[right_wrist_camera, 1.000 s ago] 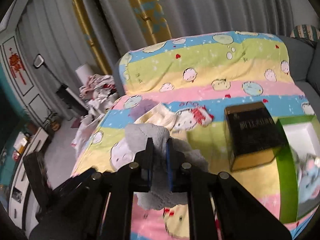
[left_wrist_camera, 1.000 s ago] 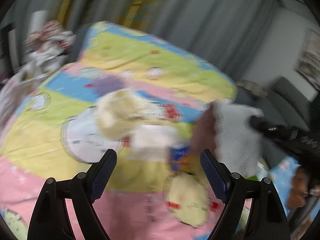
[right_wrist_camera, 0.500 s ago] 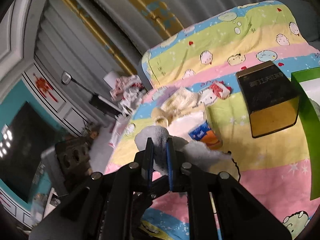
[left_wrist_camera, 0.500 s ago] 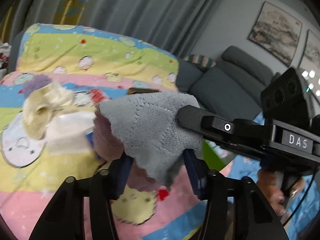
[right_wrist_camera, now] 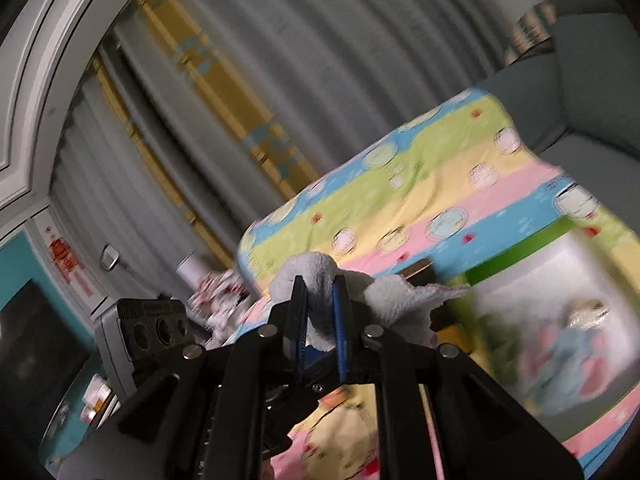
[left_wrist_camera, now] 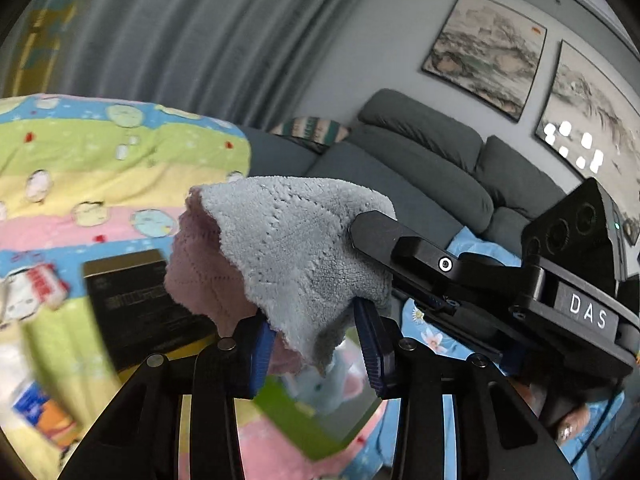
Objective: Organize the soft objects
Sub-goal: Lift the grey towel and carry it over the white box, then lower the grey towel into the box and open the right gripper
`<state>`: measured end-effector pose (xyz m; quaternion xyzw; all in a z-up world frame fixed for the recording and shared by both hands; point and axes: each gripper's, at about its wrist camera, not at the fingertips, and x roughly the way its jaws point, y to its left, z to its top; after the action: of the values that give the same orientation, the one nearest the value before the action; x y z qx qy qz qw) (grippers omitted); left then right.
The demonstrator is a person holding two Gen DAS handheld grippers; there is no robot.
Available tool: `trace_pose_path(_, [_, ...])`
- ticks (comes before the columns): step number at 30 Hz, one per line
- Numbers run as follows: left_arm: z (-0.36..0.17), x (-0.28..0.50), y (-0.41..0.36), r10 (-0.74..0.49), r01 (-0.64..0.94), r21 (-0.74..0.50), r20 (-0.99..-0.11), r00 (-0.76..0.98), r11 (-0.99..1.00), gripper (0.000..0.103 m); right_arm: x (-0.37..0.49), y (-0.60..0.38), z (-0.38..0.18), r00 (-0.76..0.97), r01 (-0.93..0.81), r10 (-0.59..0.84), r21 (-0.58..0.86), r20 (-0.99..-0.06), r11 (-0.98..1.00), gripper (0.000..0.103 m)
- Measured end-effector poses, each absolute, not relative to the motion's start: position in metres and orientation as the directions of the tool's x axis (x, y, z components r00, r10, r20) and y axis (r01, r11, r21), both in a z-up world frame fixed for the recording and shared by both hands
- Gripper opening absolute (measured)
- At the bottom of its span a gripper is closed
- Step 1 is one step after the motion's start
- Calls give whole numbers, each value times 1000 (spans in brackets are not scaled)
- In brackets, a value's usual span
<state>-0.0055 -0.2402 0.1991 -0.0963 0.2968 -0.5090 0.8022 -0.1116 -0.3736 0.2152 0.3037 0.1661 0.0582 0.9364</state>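
From the left wrist, the left gripper [left_wrist_camera: 316, 344] had just been closing on the grey cloth [left_wrist_camera: 296, 248], whose lower corner hung between its pads, above the green box [left_wrist_camera: 296, 416] on the striped sheet [left_wrist_camera: 120, 184]; a sofa [left_wrist_camera: 420, 168] stood beyond.

From the right wrist, the right gripper [right_wrist_camera: 320, 312] pinched the cloth [right_wrist_camera: 384, 296] tight beside that box [right_wrist_camera: 516, 252], curtains [right_wrist_camera: 280, 80] behind.

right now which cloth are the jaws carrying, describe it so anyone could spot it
Start at the bed with the striped cartoon sheet; in front of it the two grippers meet in mid-air. Between them hangs the fluffy towel, pinched by the right gripper, its lower end between the left gripper's jaws, which have just been closing. It is grey outside, pink inside, unlike the hard black box behind it.
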Motion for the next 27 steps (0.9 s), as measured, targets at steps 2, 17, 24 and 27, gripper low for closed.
trace_pose_path(2, [197,-4,-257,-872,765,-450,-391,295,460,39,-114,-390,209,949,16,177,598,-262,801,12])
trace_pose_path(17, [111,23,-345,-748,701,-415,-612,258,581,40,-67,-476,123,863,340,48,648,-503,682,14])
trace_pose_path(24, [111,17,-338,-744,698,-423,-624,238,578,56,-74,-489,104,788,481,-13,601,-616,639,50])
trace_pose_path(27, [122,14,-327,-761,687,-441,-596,256,577,76,-82,-489,111,807,463,-4,628,-591,626,59])
